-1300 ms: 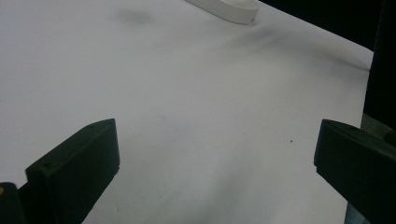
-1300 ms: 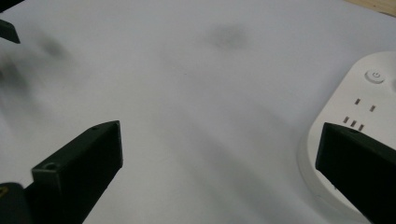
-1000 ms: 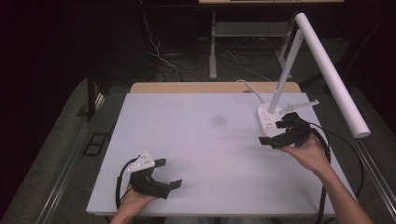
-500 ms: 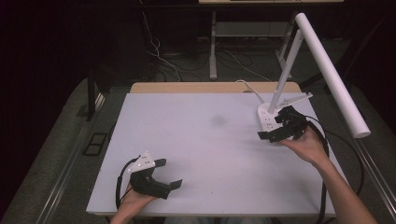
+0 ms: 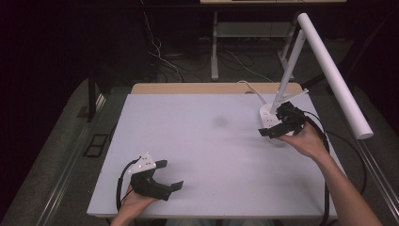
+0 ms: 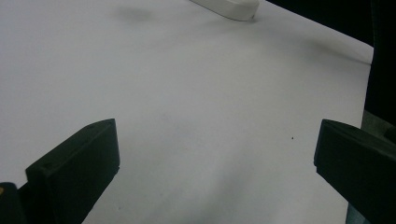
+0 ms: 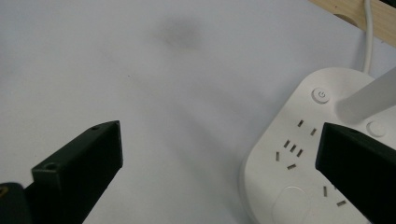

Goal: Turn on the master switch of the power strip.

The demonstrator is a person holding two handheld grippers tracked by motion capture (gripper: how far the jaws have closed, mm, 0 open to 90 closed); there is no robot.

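A white desk lamp stands at the table's right side; its flat base carries sockets and a power button. A slanted stem holds up a long tube head. My right gripper hovers open just over the base's near edge, and in the right gripper view the base lies between and under its right jaw. My left gripper rests open at the table's front left, with nothing between its jaws. The lamp base shows far off in the left gripper view.
The white table top has a faint dark smudge near its middle. The lamp's white cord runs off over the wooden back edge. Cables lie on the floor beyond, and the lamp head overhangs the right edge.
My right gripper has moved a little farther from me and leftward, onto the lamp base's edge. The left gripper has stayed where it was.
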